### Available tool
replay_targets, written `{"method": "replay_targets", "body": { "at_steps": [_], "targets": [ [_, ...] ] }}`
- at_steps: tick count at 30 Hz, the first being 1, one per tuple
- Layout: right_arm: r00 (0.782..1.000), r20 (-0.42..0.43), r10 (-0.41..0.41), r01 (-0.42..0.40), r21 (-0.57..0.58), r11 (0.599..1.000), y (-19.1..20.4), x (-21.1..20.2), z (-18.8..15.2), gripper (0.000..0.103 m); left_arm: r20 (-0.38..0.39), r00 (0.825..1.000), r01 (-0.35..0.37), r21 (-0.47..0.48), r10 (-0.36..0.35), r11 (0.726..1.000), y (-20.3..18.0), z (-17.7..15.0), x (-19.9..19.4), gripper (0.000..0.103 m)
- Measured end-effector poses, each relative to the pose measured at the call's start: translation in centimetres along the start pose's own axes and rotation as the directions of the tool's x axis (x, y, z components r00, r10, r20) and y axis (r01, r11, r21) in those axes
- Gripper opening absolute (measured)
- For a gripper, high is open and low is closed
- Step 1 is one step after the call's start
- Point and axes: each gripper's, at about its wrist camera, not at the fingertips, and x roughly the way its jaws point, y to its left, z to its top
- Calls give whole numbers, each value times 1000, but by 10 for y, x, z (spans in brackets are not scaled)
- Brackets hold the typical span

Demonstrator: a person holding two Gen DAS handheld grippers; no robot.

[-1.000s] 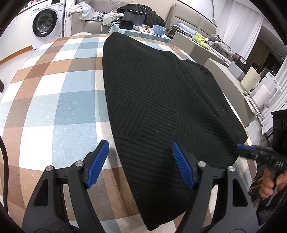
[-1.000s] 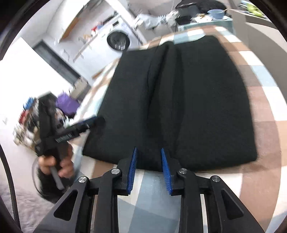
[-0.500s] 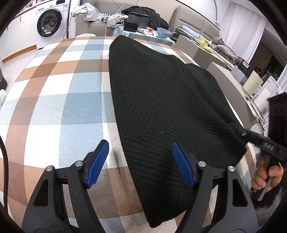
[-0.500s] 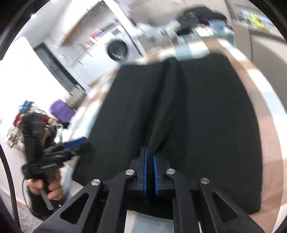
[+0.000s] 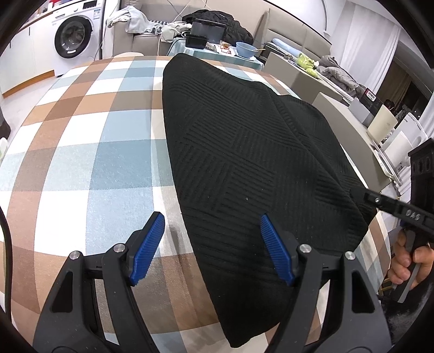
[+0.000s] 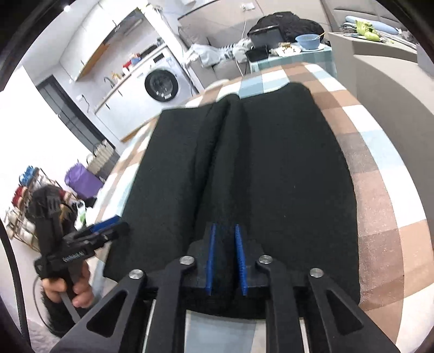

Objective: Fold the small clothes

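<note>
A black knitted garment (image 5: pixel 244 152) lies spread on a table with a checked cloth (image 5: pixel 89 152); it also shows in the right wrist view (image 6: pixel 271 168). My left gripper (image 5: pixel 214 249) is open and empty, hovering over the garment's near left edge. My right gripper (image 6: pixel 225 258) has its jaws slightly apart around a raised ridge of the garment's near hem; in the left wrist view its tip (image 5: pixel 363 195) touches the garment's right corner. The left gripper also shows in the right wrist view (image 6: pixel 108 228), beside the garment's left corner.
A washing machine (image 5: pixel 73 40) stands at the back left. A sofa with loose clothes (image 5: pixel 141 24) and a side table with a blue bowl (image 5: pixel 245 50) stand behind the table. A grey counter (image 5: pixel 339 108) runs along the right side. A rack with a purple bag (image 6: pixel 81 182) stands on the floor.
My right gripper closed on the garment's near hem, pinching up a ridge, and its jaws now stand slightly wider. My left gripper stayed open and drifted a little over the left edge.
</note>
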Motion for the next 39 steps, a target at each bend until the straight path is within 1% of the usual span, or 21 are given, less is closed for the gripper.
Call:
{"method": "replay_targets", "body": {
  "at_steps": [3,6,10,13,14,15,18,19,20,21,23,24,26,27,28,30,33,35,36,37,39],
  "targets": [
    [999,13,49,-49,-4,999,8,-6,5,25,6,1000,-2,2,2,1000,1,1,-1,71],
    [993,-12,114,-114,9,993,13,-2,8,27,7,1000,-3,-5,3,1000,2,2,-2,71],
    [990,-55,127,-123,80,989,11,20,19,28,15,1000,-13,-10,13,1000,4,8,-1,71],
    [992,-43,120,-111,167,980,9,39,35,31,17,1000,-12,-13,12,1000,6,12,1,71],
    [992,-35,124,-116,176,978,10,47,44,31,20,1000,-12,-11,12,1000,7,14,2,71],
    [990,-37,133,-124,183,975,11,53,49,36,20,1000,-15,-10,15,1000,7,14,3,71],
    [989,-68,135,-118,208,971,16,79,64,36,26,1000,-18,-17,18,1000,11,18,5,71],
    [992,-83,99,-82,190,978,20,87,68,26,24,999,-24,-23,25,999,12,20,5,71],
    [994,-84,71,-58,150,987,29,92,72,20,28,999,-24,-27,24,999,13,20,5,71],
    [993,-69,98,-90,110,990,36,92,75,12,35,999,-20,-29,21,999,14,22,4,71],
    [978,-22,209,-210,-7,978,56,81,78,10,43,999,-18,-34,19,999,16,24,3,71],
    [976,-27,216,-217,-36,976,60,78,78,10,43,999,-15,-37,16,999,18,25,3,71],
    [992,-62,114,-116,-21,993,53,83,80,10,40,999,-12,-41,13,999,19,27,6,71],
    [995,-94,46,-46,5,999,44,89,80,14,38,999,-10,-42,12,999,19,28,7,71],
    [993,-115,19,-15,40,999,34,92,80,16,36,999,-7,-44,9,999,19,29,9,71],
    [992,-111,67,-57,93,994,22,88,77,20,32,999,-2,-44,4,999,18,31,14,71],
    [994,-92,52,-46,65,997,22,70,67,28,21,1000,-11,-54,12,998,16,34,22,71],
    [992,-83,97,-90,89,992,19,54,58,31,18,1000,-15,-53,16,998,13,37,27,71],
    [993,-70,98,-91,92,992,17,48,58,36,14,1000,-17,-52,18,999,12,39,30,71],
    [996,-51,80,-75,88,993,14,38,53,40,12,1000,-17,-52,18,999,10,40,33,67],
    [998,-38,53,-50,85,995,7,27,49,41,6,1000,-2,-53,2,999,8,43,38,52]
  ]
}}
